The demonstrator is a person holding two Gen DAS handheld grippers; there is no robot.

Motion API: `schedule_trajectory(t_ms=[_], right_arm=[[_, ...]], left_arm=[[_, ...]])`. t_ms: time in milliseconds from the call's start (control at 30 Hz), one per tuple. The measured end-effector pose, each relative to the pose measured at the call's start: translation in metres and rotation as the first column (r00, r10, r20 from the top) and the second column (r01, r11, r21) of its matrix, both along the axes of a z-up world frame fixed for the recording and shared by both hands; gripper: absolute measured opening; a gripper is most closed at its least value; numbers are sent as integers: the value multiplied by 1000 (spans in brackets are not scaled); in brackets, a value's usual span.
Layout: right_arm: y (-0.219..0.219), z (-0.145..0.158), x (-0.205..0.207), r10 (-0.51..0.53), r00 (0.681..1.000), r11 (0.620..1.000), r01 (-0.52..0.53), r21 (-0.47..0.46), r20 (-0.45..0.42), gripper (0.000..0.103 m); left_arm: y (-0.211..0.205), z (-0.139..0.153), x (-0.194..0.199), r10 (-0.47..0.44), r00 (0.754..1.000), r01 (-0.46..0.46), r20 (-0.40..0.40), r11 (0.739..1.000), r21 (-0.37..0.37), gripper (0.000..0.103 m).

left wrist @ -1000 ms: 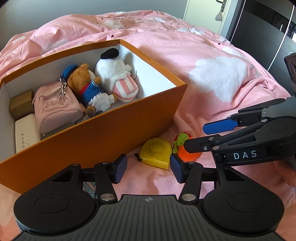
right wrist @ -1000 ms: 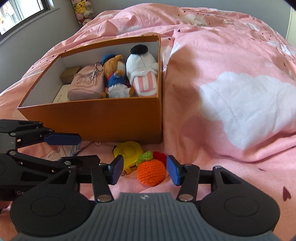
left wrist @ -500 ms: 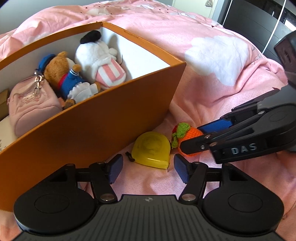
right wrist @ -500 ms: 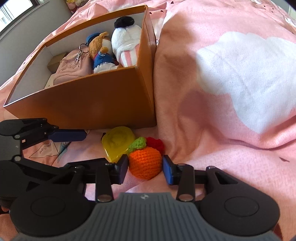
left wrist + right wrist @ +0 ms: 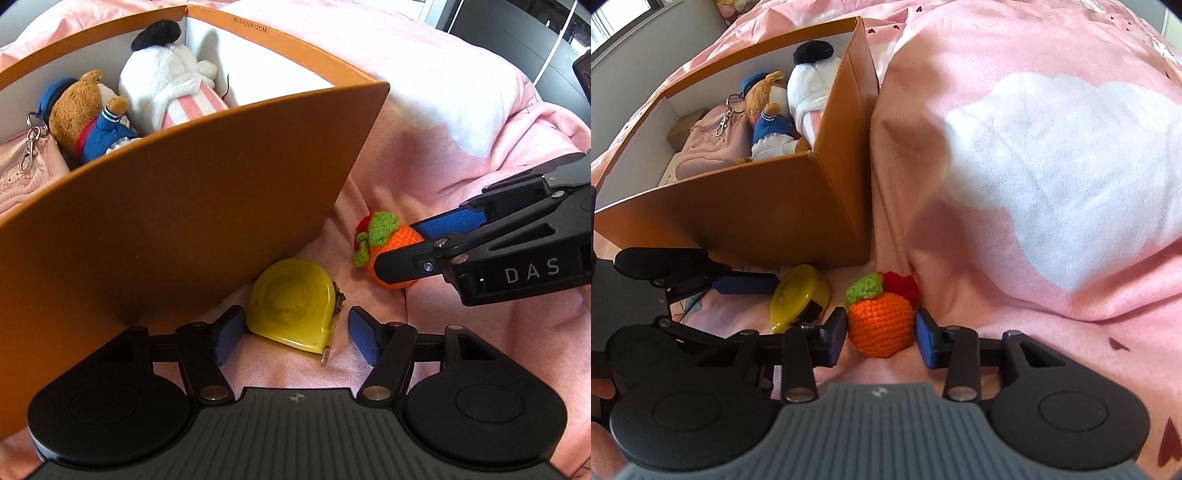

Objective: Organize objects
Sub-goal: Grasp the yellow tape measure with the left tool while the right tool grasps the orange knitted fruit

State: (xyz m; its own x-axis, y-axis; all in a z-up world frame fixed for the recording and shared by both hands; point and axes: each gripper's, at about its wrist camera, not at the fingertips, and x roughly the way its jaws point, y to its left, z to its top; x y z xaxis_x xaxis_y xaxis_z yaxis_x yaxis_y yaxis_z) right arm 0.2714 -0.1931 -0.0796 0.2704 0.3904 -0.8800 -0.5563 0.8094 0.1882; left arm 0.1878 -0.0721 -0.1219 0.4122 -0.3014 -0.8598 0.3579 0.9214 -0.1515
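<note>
Since a second ago your right gripper (image 5: pixel 881 334) has narrowed onto the crocheted orange (image 5: pixel 880 325); both pads touch it, gripping. Your left gripper (image 5: pixel 293 334) has advanced, fingers open either side of the yellow tape measure (image 5: pixel 291 304), right pad clear of it. Both items lie on the pink duvet (image 5: pixel 1052 166) at the orange box's (image 5: pixel 177 225) near corner; plush toys sit inside.

Both grippers are down low, side by side. Left gripper (image 5: pixel 293 334) has its blue pads spread wide, not touching anything. Right gripper (image 5: pixel 881 332) is narrowed in, pads (image 5: pixel 837 335) pressed up against both sides of what sits between them
</note>
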Motion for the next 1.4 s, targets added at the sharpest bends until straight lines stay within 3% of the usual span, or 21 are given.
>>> schedule_trajectory(t_ms=[133,267,400,567,700,833,1067,1400], right_arm=[[1,-2,3,0,1000,1000,0,3,-9,42],[1,-3,0,-2,1000,1000,2,5,-1,42],[1,-4,-1,-2,1000,1000,2,5,-1,42],[-1,-3,-2,-6,1000,1000,6,9,1,42],[2,-4,-2,-7,1000,1000,7,8,4,42],[3,-4,-1,-4,1000,1000,4,5,5,42],[3,-3,-2,-5,1000,1000,4,8,13,42],[-4,24,-19,24,997,999,-26,29,70,42]], left_arm=[[-7,1,-3,39,999,-39,-3,999,37,76],[-6,-1,-3,116,993,-116,-22,993,-2,83],[-8,-2,-8,145,989,-145,-13,989,2,84],[6,-7,-13,225,974,-226,-38,972,-57,85],[-3,-7,-15,206,979,-206,-7,978,-21,86],[-9,-8,-18,191,981,-191,19,982,-1,75],[-6,0,-32,166,985,-166,38,986,-15,74],[6,28,-63,145,987,-141,76,989,-53,73]])
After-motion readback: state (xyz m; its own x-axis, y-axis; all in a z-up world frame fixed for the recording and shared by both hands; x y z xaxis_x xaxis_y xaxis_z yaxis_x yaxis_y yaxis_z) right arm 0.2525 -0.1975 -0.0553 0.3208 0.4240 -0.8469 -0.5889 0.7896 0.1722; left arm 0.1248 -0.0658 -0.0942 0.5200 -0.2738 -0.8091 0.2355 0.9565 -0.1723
